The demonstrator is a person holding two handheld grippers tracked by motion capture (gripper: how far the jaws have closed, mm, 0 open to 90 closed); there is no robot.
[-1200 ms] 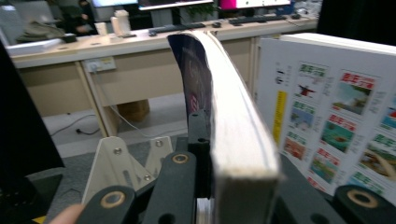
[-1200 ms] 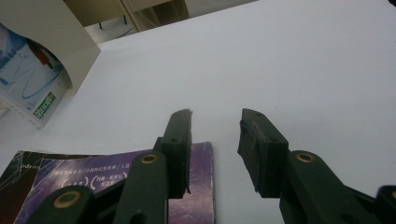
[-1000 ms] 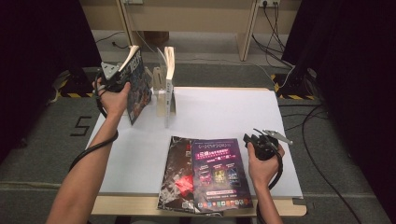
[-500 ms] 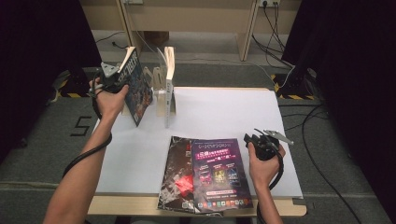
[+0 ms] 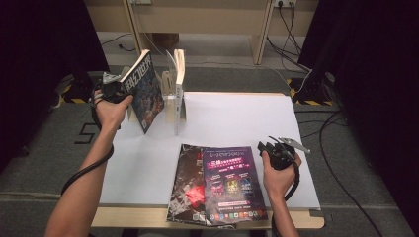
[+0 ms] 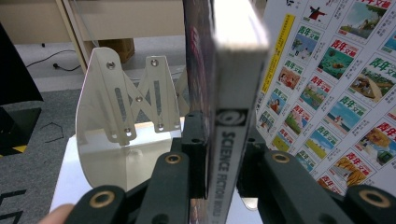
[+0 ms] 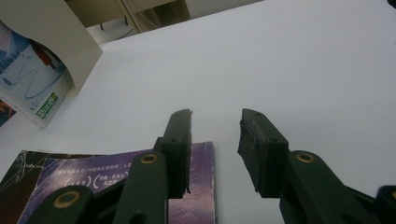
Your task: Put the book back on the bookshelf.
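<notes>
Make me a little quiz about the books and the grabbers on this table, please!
1. True or false: the left gripper is clamped on the spine of a standing magazine.
2. What lies flat beside the right gripper? A) a purple magazine B) a cup C) a ball
3. What stand holds the upright books?

Key:
1. True.
2. A, the purple magazine; the jaws are open and hold nothing.
3. A metal book rack on the white table.

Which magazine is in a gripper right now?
The dark-covered magazine, tilted by the metal bookend, clamped at its spine by the left gripper. The purple magazine lies flat, untouched.
</notes>
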